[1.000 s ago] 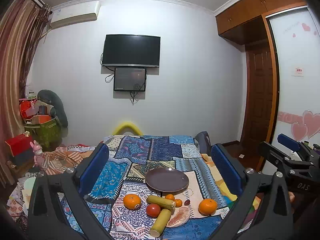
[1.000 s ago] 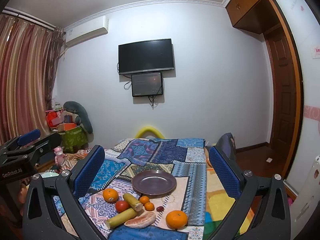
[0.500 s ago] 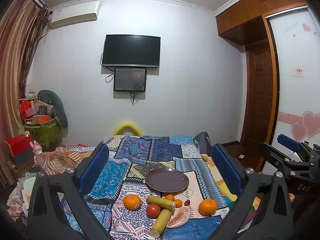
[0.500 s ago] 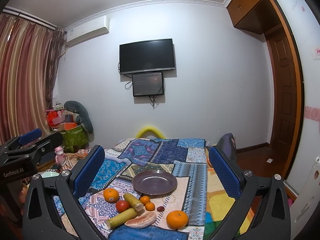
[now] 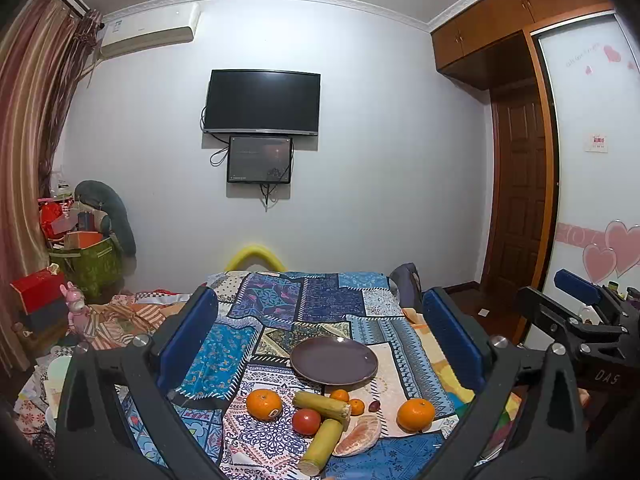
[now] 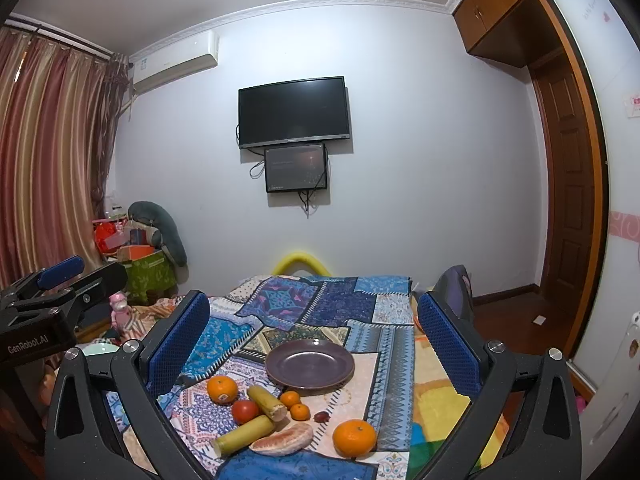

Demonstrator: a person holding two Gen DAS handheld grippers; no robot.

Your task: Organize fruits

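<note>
Setting: a home bedroom.
Bed: a patchwork bedspread (image 5: 304,320) is covering it.
Wall: a television (image 5: 262,102) and an air conditioner (image 5: 150,32) are hanging there.
Window side: striped curtains (image 6: 48,160) are hanging.
Right side: a wooden wardrobe (image 5: 516,12) is standing beside a door (image 5: 518,192).

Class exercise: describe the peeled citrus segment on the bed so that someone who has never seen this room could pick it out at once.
Start at the dark round plate on the patchwork bedspread, then come toward the camera past the fruit cluster. The peeled citrus segment lies nearest the viewer, beside the lower sugarcane piece. Unlike the round, glossy oranges around it, it is a pale pinkish, flattened crescent.
</note>
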